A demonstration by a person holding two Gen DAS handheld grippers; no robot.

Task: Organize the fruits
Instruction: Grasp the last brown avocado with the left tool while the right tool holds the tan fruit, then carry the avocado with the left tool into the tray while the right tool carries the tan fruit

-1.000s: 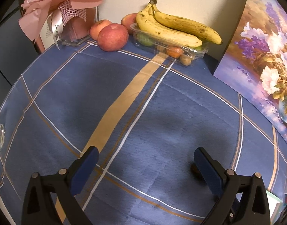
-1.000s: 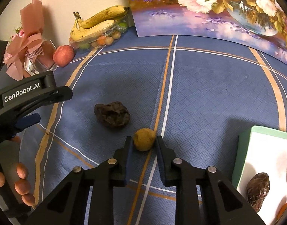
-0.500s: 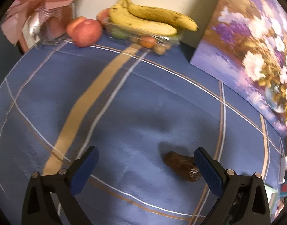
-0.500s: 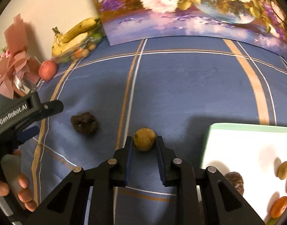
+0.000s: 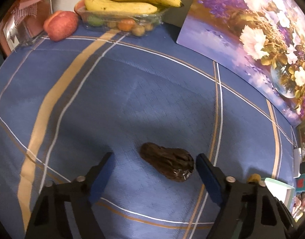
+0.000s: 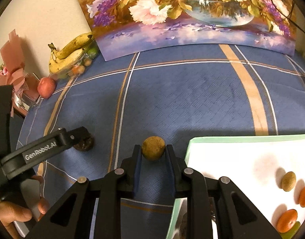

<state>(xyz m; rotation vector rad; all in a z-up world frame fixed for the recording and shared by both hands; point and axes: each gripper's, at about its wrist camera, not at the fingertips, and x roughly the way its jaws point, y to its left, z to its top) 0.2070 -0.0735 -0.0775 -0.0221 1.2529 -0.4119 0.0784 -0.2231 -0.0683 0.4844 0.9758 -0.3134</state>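
A dark wrinkled fruit point(image 5: 168, 164) lies on the blue tablecloth point(image 5: 132, 91). My left gripper point(image 5: 154, 159) straddles it with its jaws closing. The right finger is almost at the fruit and the left finger stands well clear. In the right wrist view the same left gripper point(image 6: 80, 137) covers most of the dark fruit point(image 6: 86, 145). My right gripper point(image 6: 153, 151) is shut on a round yellow-brown fruit point(image 6: 153, 148), just left of the white tray point(image 6: 232, 139) with a mint rim. Several small fruits lie on the tray, among them a tan one point(image 6: 288, 181) and an orange one point(image 6: 286, 220).
Bananas point(image 5: 130, 2) rest on a clear box of small fruits point(image 5: 122, 21) at the back wall, beside a red apple point(image 5: 61, 25). A flower painting point(image 5: 252, 39) leans at the back right. A pink wrapped gift point(image 6: 15, 75) stands at the left edge.
My left gripper moved across the cloth until the dark fruit came between its fingers, and its jaws narrowed. My right gripper carried the yellow-brown fruit right, up to the tray's edge.
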